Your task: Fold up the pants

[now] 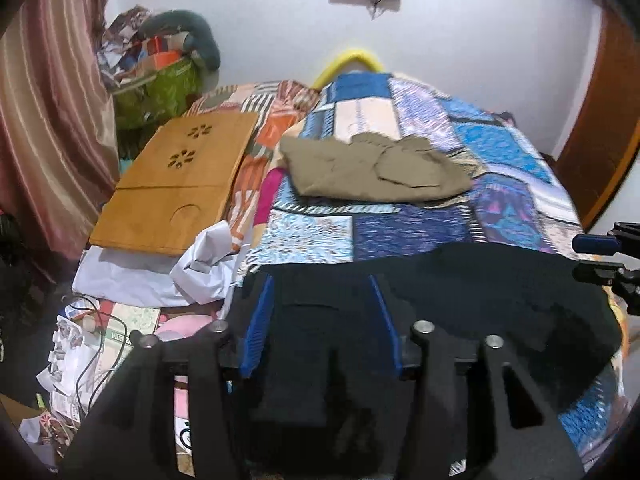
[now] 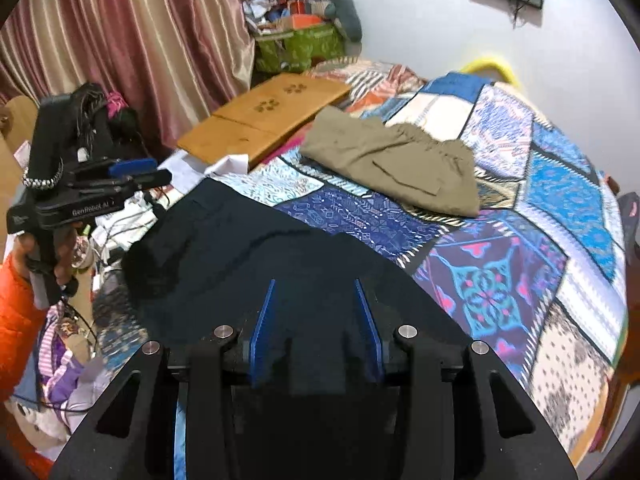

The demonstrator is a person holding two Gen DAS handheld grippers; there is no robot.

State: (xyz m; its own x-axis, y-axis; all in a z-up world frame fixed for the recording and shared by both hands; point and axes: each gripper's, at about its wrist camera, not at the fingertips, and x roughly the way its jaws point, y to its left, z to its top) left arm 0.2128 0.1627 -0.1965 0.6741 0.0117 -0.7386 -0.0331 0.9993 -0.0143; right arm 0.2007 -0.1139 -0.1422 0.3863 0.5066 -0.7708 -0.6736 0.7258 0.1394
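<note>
Dark navy pants lie spread across the near edge of the patchwork bed; they also fill the near part of the right wrist view. My left gripper is open, its blue-padded fingers hovering over the pants. My right gripper is open over the pants too. The left gripper also shows from the side in the right wrist view, held in a hand with an orange sleeve. The right gripper's tips show at the right edge of the left wrist view.
Folded khaki pants lie farther back on the bedspread, also in the right wrist view. A wooden lap desk and white cloth sit to the left. Cables, papers, a green bag and curtains crowd the left side.
</note>
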